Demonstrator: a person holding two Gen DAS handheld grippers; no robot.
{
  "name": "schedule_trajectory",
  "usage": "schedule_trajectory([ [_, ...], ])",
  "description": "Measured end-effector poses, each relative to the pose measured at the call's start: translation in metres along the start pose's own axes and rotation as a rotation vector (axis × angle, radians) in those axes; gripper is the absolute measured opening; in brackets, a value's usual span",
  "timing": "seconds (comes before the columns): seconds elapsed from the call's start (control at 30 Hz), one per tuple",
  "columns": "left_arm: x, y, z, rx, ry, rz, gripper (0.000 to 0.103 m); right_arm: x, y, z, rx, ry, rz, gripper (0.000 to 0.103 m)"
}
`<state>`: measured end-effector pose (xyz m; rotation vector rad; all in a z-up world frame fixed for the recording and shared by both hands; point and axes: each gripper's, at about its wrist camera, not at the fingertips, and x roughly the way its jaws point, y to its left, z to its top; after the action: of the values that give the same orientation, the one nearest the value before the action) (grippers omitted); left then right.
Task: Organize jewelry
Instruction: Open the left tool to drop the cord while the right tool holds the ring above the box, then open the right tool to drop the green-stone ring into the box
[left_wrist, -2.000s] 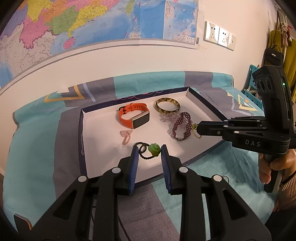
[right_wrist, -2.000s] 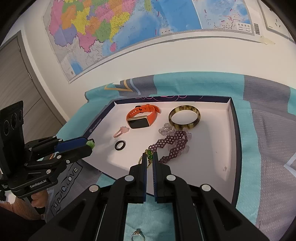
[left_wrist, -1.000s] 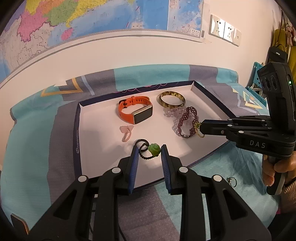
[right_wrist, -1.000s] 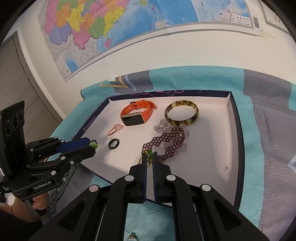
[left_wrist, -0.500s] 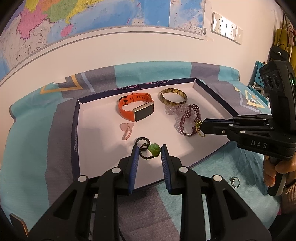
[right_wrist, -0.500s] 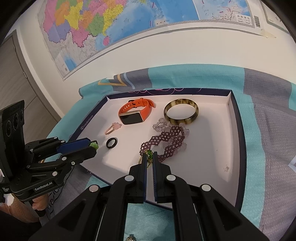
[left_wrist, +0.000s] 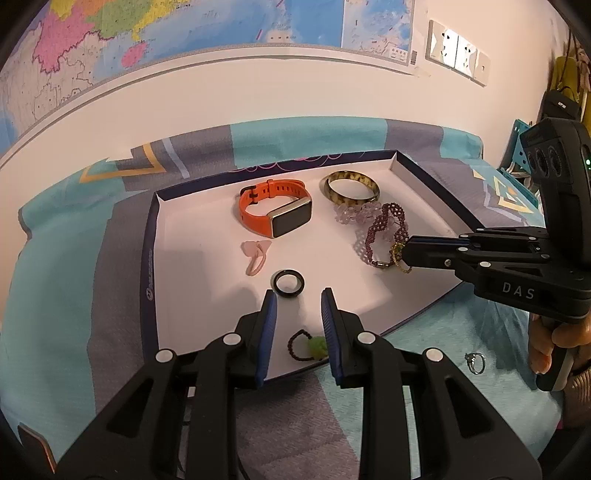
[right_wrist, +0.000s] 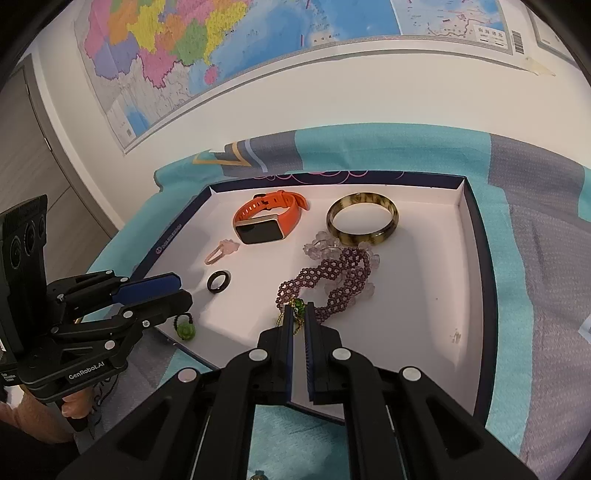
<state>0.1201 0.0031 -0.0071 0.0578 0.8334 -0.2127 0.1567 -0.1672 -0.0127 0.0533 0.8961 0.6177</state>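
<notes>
One tray (left_wrist: 151, 254) lies on a blue and grey cloth (left_wrist: 66, 280), and most of the jewelry lies inside it. Counted in the tray: one orange watch (left_wrist: 275, 213), one mottled bangle (left_wrist: 351, 186), one clear bead bracelet (left_wrist: 351, 213), one purple bead bracelet (left_wrist: 384, 232), one pink ring (left_wrist: 255, 254), one black ring (left_wrist: 289, 283) and one black bead loop with a green charm (left_wrist: 310, 347). One silver ring (left_wrist: 474, 362) lies outside, on the cloth just off the tray's near edge.

The left gripper (left_wrist: 297, 314) stands narrowly open, with its blue pads apart. The green charm lies on the tray floor below and between its fingers; in the right wrist view it rests apart from them, under the tips (right_wrist: 184, 329). The black ring sits just beyond the fingertips, untouched.

The right gripper (right_wrist: 299, 314) is pressed shut on a gold chain with a green bead (right_wrist: 298, 307), which lies at the near end of the purple bracelet. A hand (left_wrist: 554, 343) holds its grip at the right.
</notes>
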Motion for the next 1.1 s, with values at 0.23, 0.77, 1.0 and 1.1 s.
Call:
schedule_trajectory([
  [0.23,0.000,0.000,0.000,-0.002,0.001,0.000,0.025,0.002,-0.001,-0.001,0.002,0.007,-0.019,0.007],
  [0.77,-0.011,-0.002,-0.002,0.003,-0.029,0.008,0.036,-0.006,-0.005,-0.003,0.013,-0.017,-0.039,0.015],
  [1.0,-0.023,-0.006,-0.005,0.011,-0.052,0.010,0.043,-0.020,-0.002,-0.004,0.009,-0.045,-0.036,0.022],
  [1.1,-0.029,-0.009,-0.007,0.023,-0.063,0.012,0.048,-0.028,0.000,-0.006,0.009,-0.055,-0.031,0.026],
])
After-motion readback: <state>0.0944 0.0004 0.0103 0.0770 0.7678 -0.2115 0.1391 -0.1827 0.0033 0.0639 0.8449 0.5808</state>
